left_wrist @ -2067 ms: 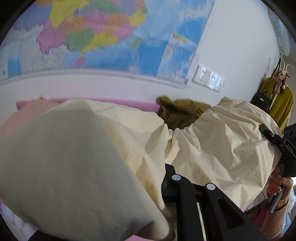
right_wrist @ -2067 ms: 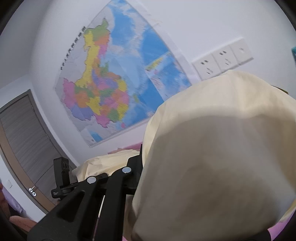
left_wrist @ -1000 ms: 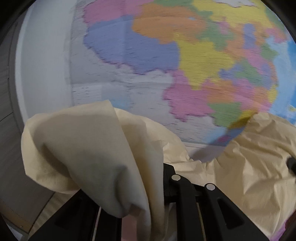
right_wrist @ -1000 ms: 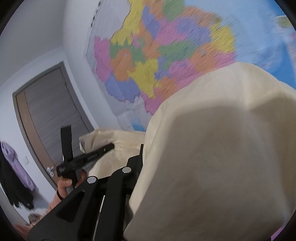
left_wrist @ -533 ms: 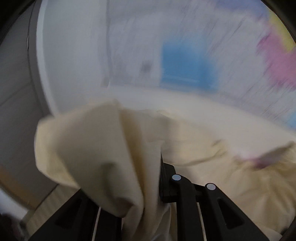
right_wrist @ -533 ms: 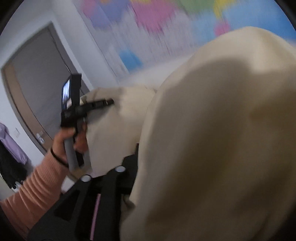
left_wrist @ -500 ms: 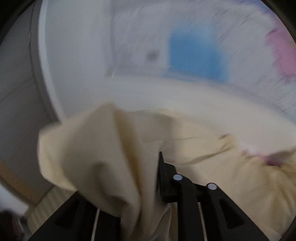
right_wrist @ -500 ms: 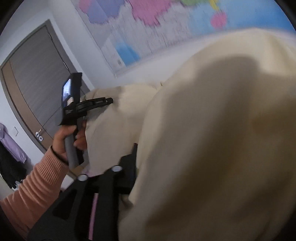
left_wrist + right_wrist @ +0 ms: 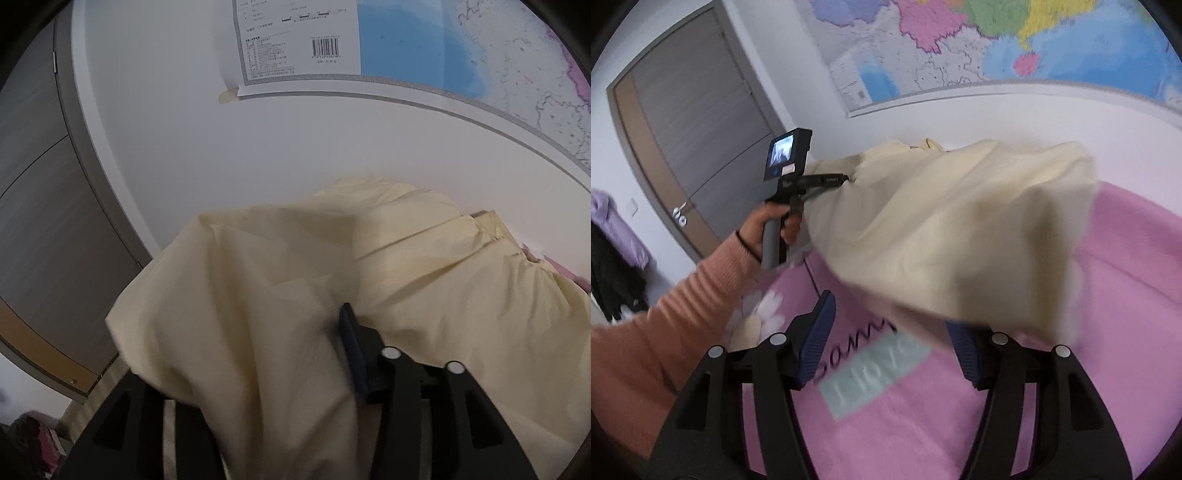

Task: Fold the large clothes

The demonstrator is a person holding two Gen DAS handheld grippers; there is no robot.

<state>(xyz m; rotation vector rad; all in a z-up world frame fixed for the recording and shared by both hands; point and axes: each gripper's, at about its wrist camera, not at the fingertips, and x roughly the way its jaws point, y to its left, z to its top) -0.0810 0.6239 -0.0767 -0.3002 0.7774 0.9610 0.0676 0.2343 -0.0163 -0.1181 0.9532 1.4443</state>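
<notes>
over the pink bedspread (image 9: 1108, 295), printed with lettering, the cream garment (image 9: 942, 229) is billowing as both grippers are letting it go. a second ago each tool was clamped narrow on a bunched fold held high against the wall map (image 9: 997, 44); now the cloth is lower, close above the bed. the right gripper (image 9: 890, 343) is opening, its blue pads standing well apart with only the blurred near hem of the cloth drifting over the gap and no pad pressing on it. the left gripper (image 9: 258, 369), seen at the far left of the right wrist view in the person's hand (image 9: 772, 225) with a peach sleeve (image 9: 676, 314), is also opening; in its own view fabric is draping between the fingers and hiding the left one, with no pinch evident. judged from this, a fold is being laid down and the edge released, so the next step is likely smoothing or taking a new edge. the garment is looking thin, matte, softly creased and pale yellow, with a gathered seam (image 9: 472, 236) towards the far right, part of it still airborne and not yet settled flat. behind it a grey door (image 9: 694, 110) is standing closed.
</notes>
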